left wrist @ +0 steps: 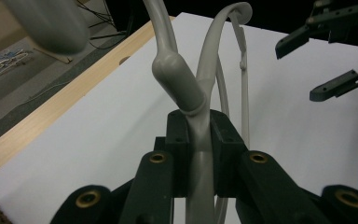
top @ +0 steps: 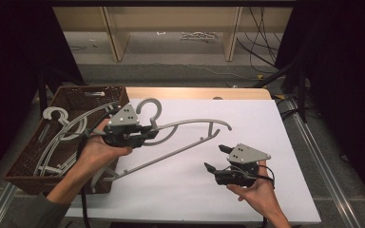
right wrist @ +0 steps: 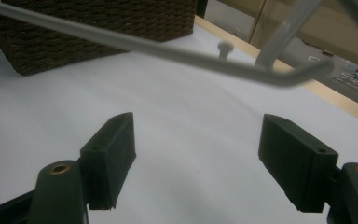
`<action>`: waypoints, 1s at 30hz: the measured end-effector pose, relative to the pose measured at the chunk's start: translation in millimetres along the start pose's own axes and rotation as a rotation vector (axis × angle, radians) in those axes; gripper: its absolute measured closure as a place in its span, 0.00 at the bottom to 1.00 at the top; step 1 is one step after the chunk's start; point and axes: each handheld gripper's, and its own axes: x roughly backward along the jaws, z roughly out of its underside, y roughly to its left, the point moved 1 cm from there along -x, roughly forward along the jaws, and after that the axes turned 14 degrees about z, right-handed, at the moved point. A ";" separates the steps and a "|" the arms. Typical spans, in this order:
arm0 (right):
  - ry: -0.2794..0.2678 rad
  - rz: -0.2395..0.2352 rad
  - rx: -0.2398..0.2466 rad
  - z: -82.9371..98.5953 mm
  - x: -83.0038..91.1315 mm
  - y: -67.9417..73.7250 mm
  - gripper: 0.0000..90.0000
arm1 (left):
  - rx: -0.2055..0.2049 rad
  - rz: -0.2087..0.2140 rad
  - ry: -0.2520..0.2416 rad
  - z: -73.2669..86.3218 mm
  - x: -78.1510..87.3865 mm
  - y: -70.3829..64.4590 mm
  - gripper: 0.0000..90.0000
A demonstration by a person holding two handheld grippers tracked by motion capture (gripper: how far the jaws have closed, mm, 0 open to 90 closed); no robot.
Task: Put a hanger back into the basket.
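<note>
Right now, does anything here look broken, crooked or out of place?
Nothing looks broken. The grey hanger is held up at a slant over the white table by the left gripper, while more hangers lie jumbled in the basket.

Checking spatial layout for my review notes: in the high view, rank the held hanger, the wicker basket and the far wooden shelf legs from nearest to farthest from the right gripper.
From the right gripper:
1. Held hanger, just up-left.
2. Wicker basket, at the table's left.
3. Wooden shelf legs, beyond the table.
</note>
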 end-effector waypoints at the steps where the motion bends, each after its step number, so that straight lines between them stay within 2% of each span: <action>1: -0.007 0.004 -0.008 1.4 -0.8 1.0 0.31 | 0.002 -0.005 -0.004 -0.1 3.1 1.2 0.89; 2: -0.001 0.000 -0.011 2.5 -0.5 1.3 0.31 | 0.009 -0.017 -0.012 0.2 5.6 1.9 0.89; 4: -0.006 0.003 -0.018 5.1 -1.2 2.6 0.30 | 0.000 -0.022 0.000 0.5 9.2 4.0 0.89; 8: 0.005 0.001 -0.035 9.5 -1.0 2.7 0.29 | 0.019 -0.062 -0.012 4.2 24.1 14.2 0.89; 14: 0.018 -0.003 -0.041 16.6 -2.4 3.3 0.29 | 0.021 -0.104 0.019 6.2 43.8 28.8 0.89; 20: 0.029 -0.004 -0.041 19.8 -2.7 3.9 0.29 | 0.043 -0.162 0.002 10.2 63.1 44.5 0.89; 22: 0.027 0.000 -0.039 20.7 -3.2 4.2 0.29 | 0.056 -0.169 -0.005 11.7 65.9 46.9 0.89; 23: 0.038 0.000 -0.040 21.1 -2.4 4.2 0.29 | 0.067 -0.180 -0.027 13.5 68.4 50.0 0.89; 24: 0.034 0.001 -0.047 22.6 -3.3 4.6 0.29 | 0.061 -0.198 -0.013 14.6 71.7 52.1 0.89; 25: 0.045 -0.001 -0.045 23.3 -2.9 4.1 0.29 | 0.078 -0.222 -0.028 18.2 76.4 57.6 0.89; 27: 0.053 -0.001 -0.048 24.4 -3.6 3.9 0.29 | 0.095 -0.240 -0.040 22.7 81.6 64.0 0.89; 28: 0.052 0.003 -0.050 24.7 -3.7 4.0 0.29 | 0.095 -0.240 -0.040 22.7 81.6 64.0 0.89; 30: 0.051 -0.001 -0.048 25.0 -3.4 4.3 0.29 | 0.108 -0.279 -0.030 29.4 90.1 73.4 0.89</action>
